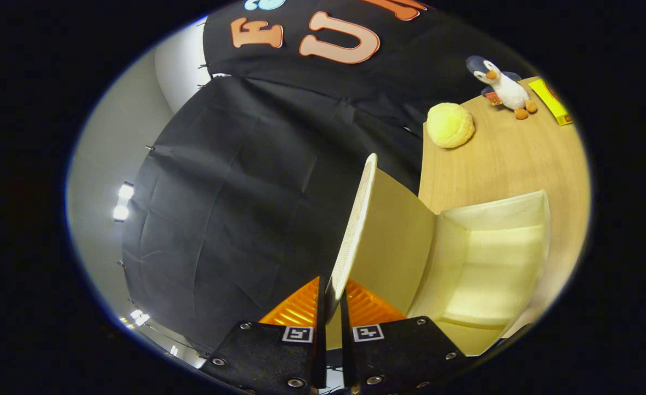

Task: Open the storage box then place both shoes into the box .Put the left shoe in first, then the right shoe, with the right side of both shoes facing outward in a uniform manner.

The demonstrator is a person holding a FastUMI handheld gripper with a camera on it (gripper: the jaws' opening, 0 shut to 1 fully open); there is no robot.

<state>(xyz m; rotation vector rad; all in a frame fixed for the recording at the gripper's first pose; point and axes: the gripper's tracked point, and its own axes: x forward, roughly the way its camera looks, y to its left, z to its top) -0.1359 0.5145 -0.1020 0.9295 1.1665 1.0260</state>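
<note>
Both fingers of the gripper [331,312] are nearly closed, pinching the edge of the box lid [356,219], which is lifted. Just beyond, the open storage box [493,263] rests on the wooden table [520,159]. Farther back sit a yellow ball [450,125] and a toy penguin [504,86].

One storage box [487,263], one plush penguin [503,86], one yellow ball [450,125]
</note>
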